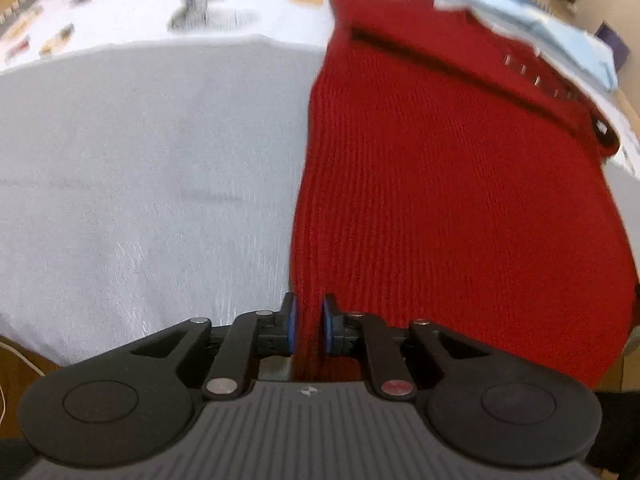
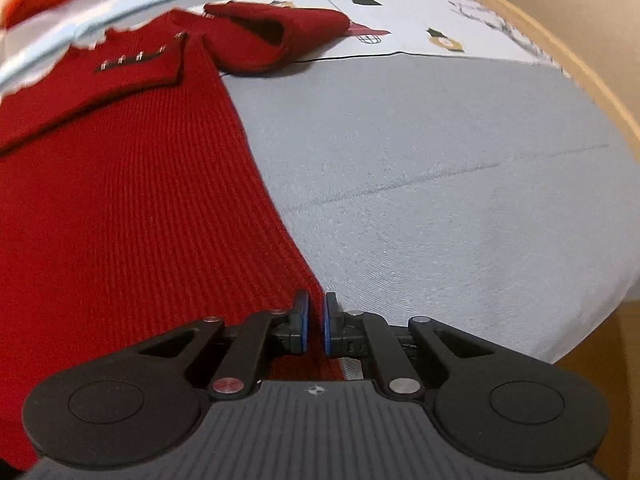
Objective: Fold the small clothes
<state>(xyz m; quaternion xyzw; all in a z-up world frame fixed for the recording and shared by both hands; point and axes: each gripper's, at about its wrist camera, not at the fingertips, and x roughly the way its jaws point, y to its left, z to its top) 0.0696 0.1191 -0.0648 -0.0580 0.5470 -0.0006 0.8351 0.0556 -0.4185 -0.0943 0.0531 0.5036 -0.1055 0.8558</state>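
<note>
While the grey bed cover [image 1: 140, 168] spreads wide beyond both tools, the red knit sweater [image 1: 440, 200] lies stretched across it, running forward from them. The left tool [image 1: 308, 326] pinches the sweater's near left corner, and the right tool [image 2: 315, 328] pinches its near right corner, both nearly closed on the knit.

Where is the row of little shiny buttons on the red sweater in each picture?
Left wrist view: the row of buttons sits upper right, near the sweater's far edge.
Right wrist view: the row of buttons sits upper left, along the flap's edge.
Shared landmark: the red sweater itself, lying on the grey sheet; the left gripper and right gripper each pinch a near corner.
</note>
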